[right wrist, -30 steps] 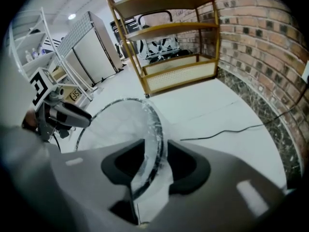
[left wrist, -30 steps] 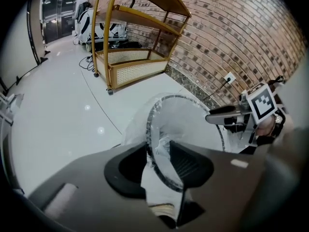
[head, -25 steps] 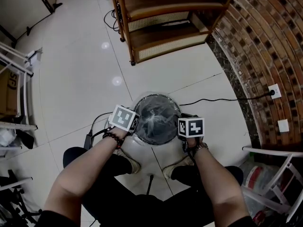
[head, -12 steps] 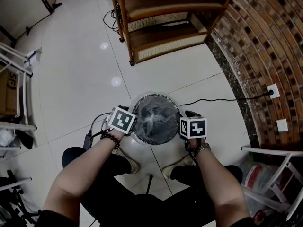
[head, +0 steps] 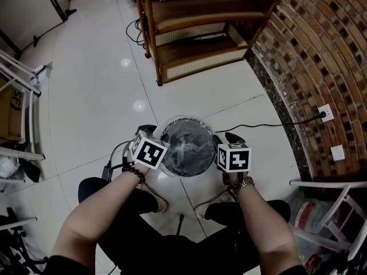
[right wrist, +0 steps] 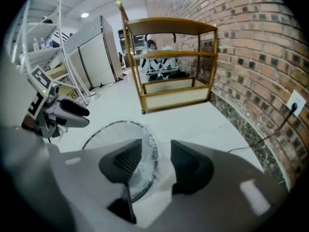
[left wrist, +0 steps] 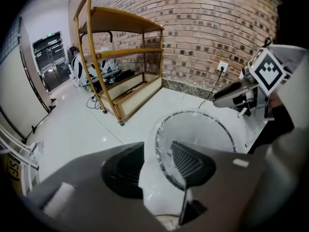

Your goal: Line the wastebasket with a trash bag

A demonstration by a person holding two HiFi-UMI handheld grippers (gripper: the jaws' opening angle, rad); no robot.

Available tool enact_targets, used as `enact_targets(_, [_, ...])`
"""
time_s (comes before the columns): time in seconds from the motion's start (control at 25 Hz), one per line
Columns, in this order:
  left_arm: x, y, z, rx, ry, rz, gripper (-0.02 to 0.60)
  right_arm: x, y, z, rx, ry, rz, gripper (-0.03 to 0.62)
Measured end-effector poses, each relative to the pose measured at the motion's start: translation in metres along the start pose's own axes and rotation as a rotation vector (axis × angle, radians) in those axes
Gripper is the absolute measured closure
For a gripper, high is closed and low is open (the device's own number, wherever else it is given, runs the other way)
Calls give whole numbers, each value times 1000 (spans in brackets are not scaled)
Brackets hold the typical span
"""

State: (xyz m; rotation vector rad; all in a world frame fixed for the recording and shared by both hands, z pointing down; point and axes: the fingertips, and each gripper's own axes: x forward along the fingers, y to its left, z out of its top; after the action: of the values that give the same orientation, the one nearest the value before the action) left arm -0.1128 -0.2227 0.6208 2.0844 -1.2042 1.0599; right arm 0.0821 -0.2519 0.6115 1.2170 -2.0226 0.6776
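Note:
A round wire wastebasket [head: 172, 160] stands on the floor between the person's feet, with a clear trash bag [head: 189, 148] inside it and its film folded over the rim. My left gripper [head: 148, 132] hovers at the basket's left rim [left wrist: 166, 124]. Its jaws have just been opening and now stand apart, with bag film [left wrist: 154, 178] showing in the gap [left wrist: 157, 151] but no pad pressing on it. My right gripper [head: 228, 138] hovers at the right rim [right wrist: 152, 151], jaws also just opened, film and rim visible between them [right wrist: 157, 149], unpinched.
A wooden shelf cart [head: 195, 27] stands beyond the basket. A curved brick wall [head: 321, 50] runs along the right, with a socket [head: 325, 112] and a black cord [head: 269, 121] across the floor. White racks stand at the left [head: 17, 96] and lower right [head: 327, 211].
Both grippers have lifted a little from the basket's rim and their jaws have widened. The left gripper has also rolled somewhat. The basket and bag stay put.

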Motion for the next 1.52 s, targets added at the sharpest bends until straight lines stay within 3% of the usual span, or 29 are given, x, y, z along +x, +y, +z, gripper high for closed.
enact_targets(0.36, [-20,-40,23,132,-103,-42,410,-12,56,7,-106,-31,117,408])
enact_targets(0.52, [-24,-59,24,152,-124,-65,431,-17,76,-4,-166,-36,135,447])
enact_targets(0.76, [-30,-76,21,147,-155,-84,479,-25,89,-12,-210,-83,113,515])
enact_targets(1.24, [-46,-98,19,138,-211,-72,578,-46,103,-7,-222,-157,91,591])
enact_targets(1.52, [-56,-104,14,152,-217,-59,578,-58,116,-7,-242,-178,94,591])
